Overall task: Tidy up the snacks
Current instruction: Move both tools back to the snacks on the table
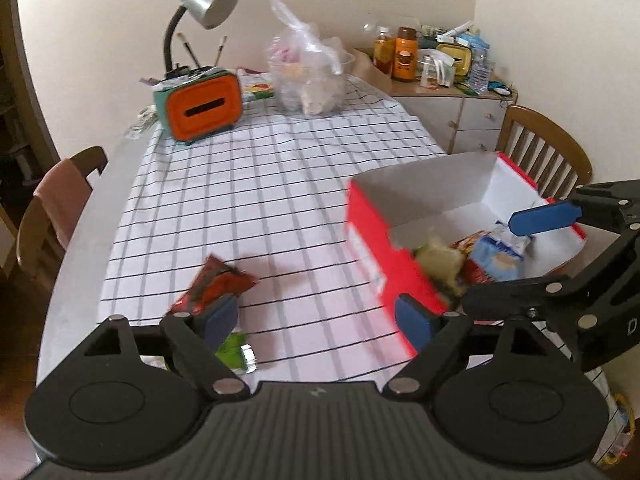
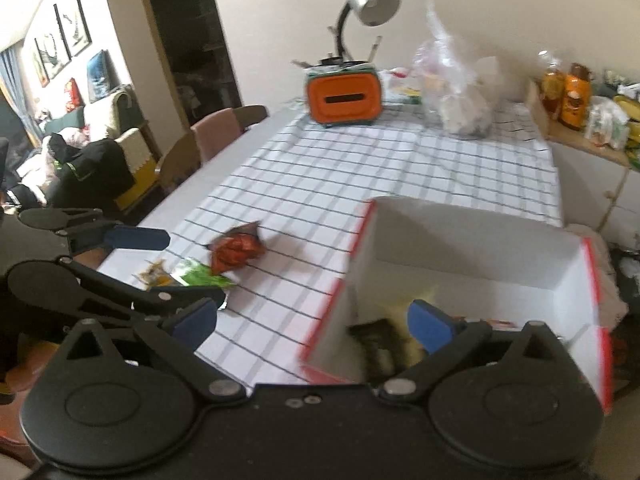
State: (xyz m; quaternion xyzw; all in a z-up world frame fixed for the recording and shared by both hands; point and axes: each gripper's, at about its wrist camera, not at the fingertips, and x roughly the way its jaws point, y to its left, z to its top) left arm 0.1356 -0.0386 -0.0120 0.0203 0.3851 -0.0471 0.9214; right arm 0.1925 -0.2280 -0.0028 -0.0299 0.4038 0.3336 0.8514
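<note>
Two crinkly foil snack packets [image 1: 214, 286] on checked tablecloth [image 1: 260, 184]; cardboard box [image 1: 420, 188]

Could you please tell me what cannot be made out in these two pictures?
- Green packet, left wrist view: partly hidden behind the left tongs.
- Snacks in the red box, right wrist view: blurred, cut off by the right tongs.
- Red packet: print blurred in both views.
- Bottles on the sideboard: labels too small.
</note>
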